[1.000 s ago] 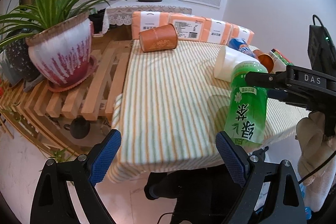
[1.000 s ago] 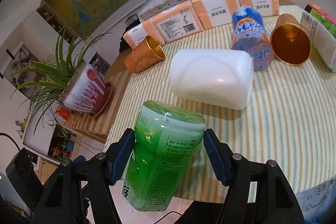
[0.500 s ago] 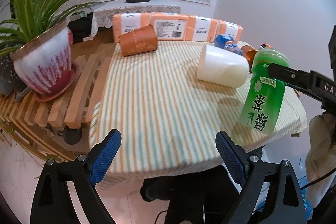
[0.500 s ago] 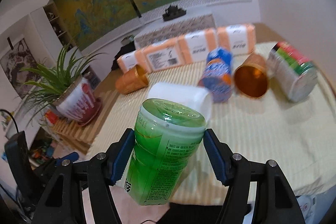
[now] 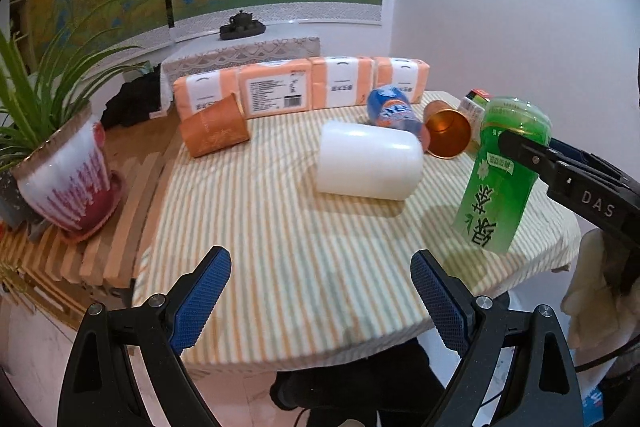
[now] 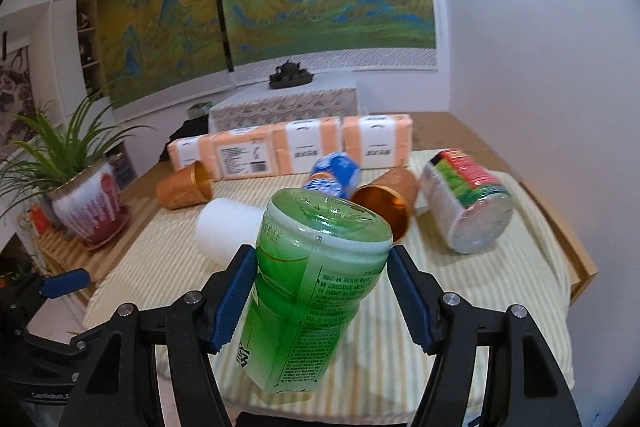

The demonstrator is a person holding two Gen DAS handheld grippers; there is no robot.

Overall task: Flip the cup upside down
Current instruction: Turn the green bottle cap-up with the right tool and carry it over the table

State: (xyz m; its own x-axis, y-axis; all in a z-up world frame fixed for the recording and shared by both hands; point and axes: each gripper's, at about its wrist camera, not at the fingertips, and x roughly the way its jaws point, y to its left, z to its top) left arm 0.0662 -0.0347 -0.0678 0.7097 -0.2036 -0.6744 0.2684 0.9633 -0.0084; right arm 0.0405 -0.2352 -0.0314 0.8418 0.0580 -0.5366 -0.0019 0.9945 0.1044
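The right gripper (image 6: 320, 291) clamps its blue-padded fingers (image 6: 236, 295) on the translucent green plastic cup with a printed label (image 6: 308, 287), holding it off the striped tablecloth (image 6: 460, 291). In the right wrist view the cup tilts with its moulded base up toward 1 o'clock and its other end down toward 7 o'clock. In the left wrist view the same green cup (image 5: 500, 179) hangs at 3 o'clock above the cloth's right edge, base uppermost, with the right gripper's black finger across its upper part.

The left gripper (image 5: 320, 299) is spread wide with nothing between its pads, low at 6 o'clock over the near edge of the table.

On the cloth lie a white plastic cup on its side (image 5: 368, 163), a blue printed can (image 5: 392, 111) behind it, a copper-coloured metal cup (image 5: 448, 131) with its mouth facing the camera, and an orange patterned cup (image 5: 214, 131) at 10 o'clock. A row of orange tissue packs (image 5: 304, 91) lines the far edge. A red-and-white plant pot (image 5: 68, 179) stands on wooden slats at 9 o'clock.
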